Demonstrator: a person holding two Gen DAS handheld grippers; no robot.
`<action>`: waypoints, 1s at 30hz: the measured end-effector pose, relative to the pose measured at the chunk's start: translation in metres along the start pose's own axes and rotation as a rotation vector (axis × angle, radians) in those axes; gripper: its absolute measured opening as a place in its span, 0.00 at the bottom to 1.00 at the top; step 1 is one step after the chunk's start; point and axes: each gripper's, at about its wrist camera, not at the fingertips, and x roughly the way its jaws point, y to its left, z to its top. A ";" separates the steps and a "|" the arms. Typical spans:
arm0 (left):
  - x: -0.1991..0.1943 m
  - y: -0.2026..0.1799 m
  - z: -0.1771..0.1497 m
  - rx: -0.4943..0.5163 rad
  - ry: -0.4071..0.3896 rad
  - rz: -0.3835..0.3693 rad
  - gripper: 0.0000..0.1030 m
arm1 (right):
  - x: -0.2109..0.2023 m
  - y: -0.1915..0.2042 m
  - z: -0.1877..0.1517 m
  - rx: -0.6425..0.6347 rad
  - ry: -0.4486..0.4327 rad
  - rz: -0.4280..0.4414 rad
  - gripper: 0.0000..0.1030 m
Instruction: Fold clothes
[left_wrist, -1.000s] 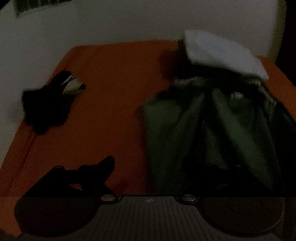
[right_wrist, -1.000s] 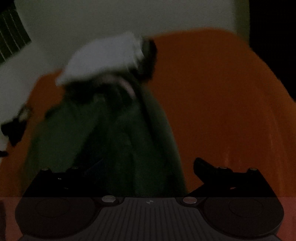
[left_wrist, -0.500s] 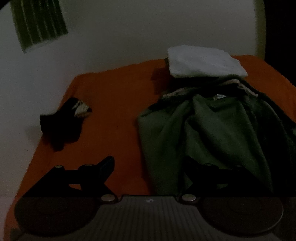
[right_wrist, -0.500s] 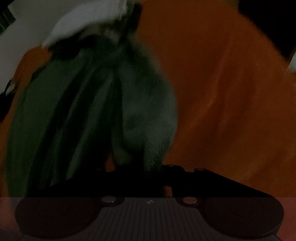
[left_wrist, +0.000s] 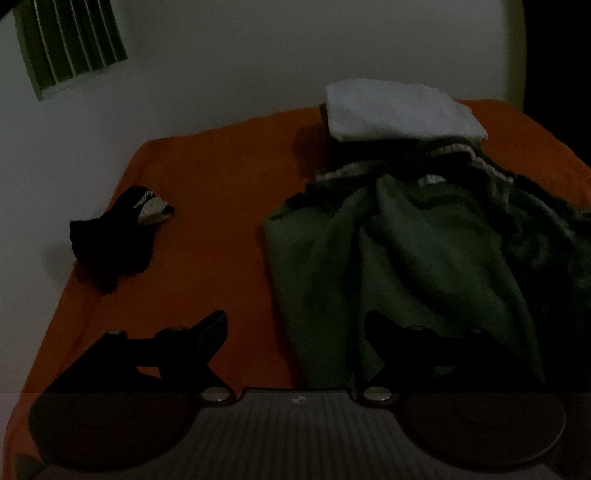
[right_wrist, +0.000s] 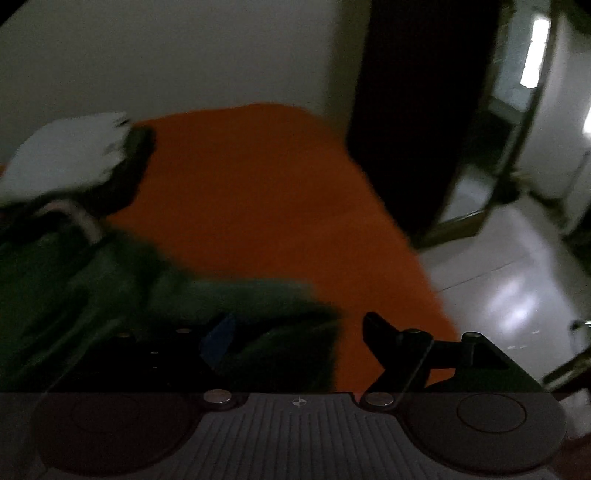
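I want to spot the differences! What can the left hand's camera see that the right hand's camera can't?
Only the left wrist view shows the small black garment and the wall vent. Only the right wrist view shows the doorway and shiny floor. Both show the orange bed sheet, the green garment, the folded white cloth, and open grippers.

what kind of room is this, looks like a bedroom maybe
Most likely a dim bedroom. An orange sheet covers what looks like a bed set against a white wall, clothes such as a green garment lie on it, and a doorway opens onto a tiled floor.
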 end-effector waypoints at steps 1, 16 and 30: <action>0.002 -0.001 -0.003 -0.002 0.012 0.004 0.84 | 0.001 0.008 -0.008 0.000 0.010 0.046 0.75; -0.036 -0.034 -0.030 -0.114 0.039 -0.102 0.89 | -0.046 0.110 -0.056 0.068 -0.033 0.364 0.83; -0.134 -0.117 -0.049 -0.130 -0.211 -0.293 1.00 | -0.100 0.102 -0.127 0.247 -0.141 0.336 1.00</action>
